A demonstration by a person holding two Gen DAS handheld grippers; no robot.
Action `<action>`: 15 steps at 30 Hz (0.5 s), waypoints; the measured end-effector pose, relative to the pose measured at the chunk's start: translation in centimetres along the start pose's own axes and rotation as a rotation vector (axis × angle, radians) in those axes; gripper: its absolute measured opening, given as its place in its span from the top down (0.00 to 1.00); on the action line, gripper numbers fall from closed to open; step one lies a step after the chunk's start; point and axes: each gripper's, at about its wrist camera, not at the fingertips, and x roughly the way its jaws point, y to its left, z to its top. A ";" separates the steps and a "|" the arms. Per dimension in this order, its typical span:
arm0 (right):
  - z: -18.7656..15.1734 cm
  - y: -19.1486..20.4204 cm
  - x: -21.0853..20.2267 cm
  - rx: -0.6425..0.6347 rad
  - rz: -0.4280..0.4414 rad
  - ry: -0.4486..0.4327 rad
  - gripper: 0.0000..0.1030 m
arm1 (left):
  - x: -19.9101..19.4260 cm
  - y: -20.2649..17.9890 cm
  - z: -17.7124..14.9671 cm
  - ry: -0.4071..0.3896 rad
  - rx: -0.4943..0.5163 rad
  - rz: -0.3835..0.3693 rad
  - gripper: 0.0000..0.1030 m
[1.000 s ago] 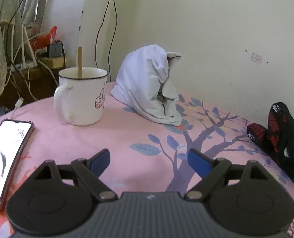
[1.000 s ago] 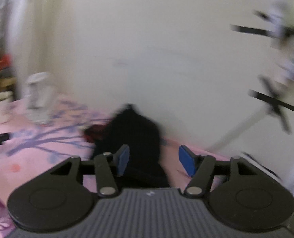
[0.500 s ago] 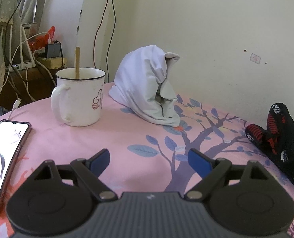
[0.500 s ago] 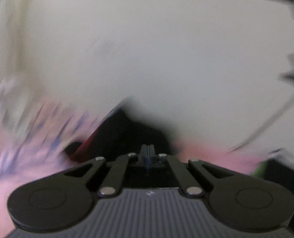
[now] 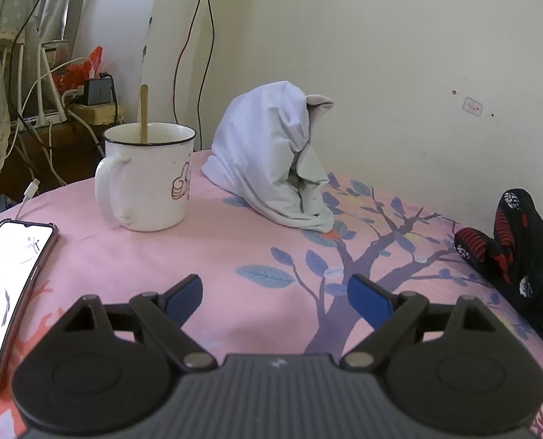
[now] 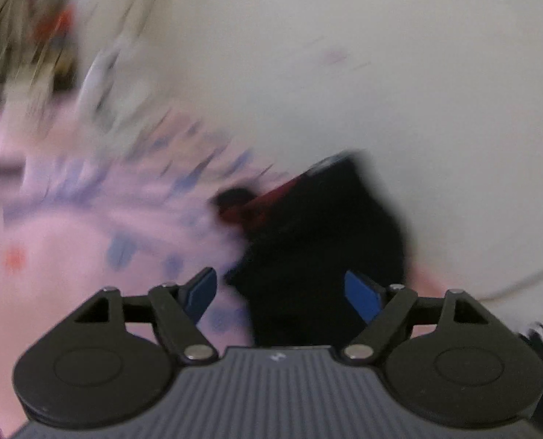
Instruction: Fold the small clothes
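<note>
A crumpled white garment (image 5: 279, 161) stands in a heap against the wall at the back of the pink tree-print tablecloth (image 5: 213, 256). A black garment with red and white print (image 5: 516, 252) lies at the right edge; it also shows, blurred, in the right wrist view (image 6: 319, 234). My left gripper (image 5: 275, 298) is open and empty, low over the cloth, well short of the white garment. My right gripper (image 6: 280, 292) is open, with the black garment just ahead between its fingers; the view is motion-blurred.
A white enamel mug (image 5: 147, 175) with a wooden stick in it stands left of the white garment. A phone (image 5: 8, 285) with a lit screen lies at the left edge. Cables and a shelf (image 5: 52, 109) are beyond the table at back left.
The right gripper shut about half a second ago and is open again, swinging fast near the black garment. The left gripper has shifted only slightly.
</note>
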 end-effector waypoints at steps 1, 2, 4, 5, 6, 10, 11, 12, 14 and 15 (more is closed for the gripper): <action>-0.2 0.8 1.4 -0.037 -0.018 0.028 0.29 | 0.0 -0.1 0.0 -0.002 0.005 0.000 0.13; -0.3 1.2 2.7 -0.058 -0.053 0.050 0.54 | -0.1 -0.2 0.0 -0.005 0.014 0.001 0.13; 0.2 -0.6 3.4 -0.030 -0.085 0.064 1.00 | -0.1 -0.3 0.0 -0.010 0.019 0.001 0.13; 0.7 -2.0 3.0 0.046 -0.066 0.050 1.00 | -0.1 -0.2 0.0 -0.010 0.017 -0.001 0.13; 1.4 -4.1 1.8 0.143 -0.042 0.024 1.00 | -0.1 -0.2 0.0 -0.007 0.013 -0.004 0.13; 3.6 -10.8 -5.5 0.435 -0.011 -0.158 1.00 | 0.1 0.1 0.1 0.003 -0.001 -0.011 0.13; 3.9 -12.5 -7.7 0.502 -0.007 -0.199 1.00 | 0.1 0.1 0.1 0.002 -0.003 -0.012 0.13; 4.1 -14.1 -9.7 0.557 -0.001 -0.240 1.00 | 0.0 0.2 0.1 0.001 -0.004 -0.013 0.13; 4.1 -16.4 -13.5 0.630 0.013 -0.312 1.00 | 0.1 0.2 0.2 0.000 -0.005 -0.013 0.13; 4.1 -17.6 -15.5 0.668 0.024 -0.346 1.00 | 0.0 0.2 0.1 -0.001 -0.006 -0.017 0.13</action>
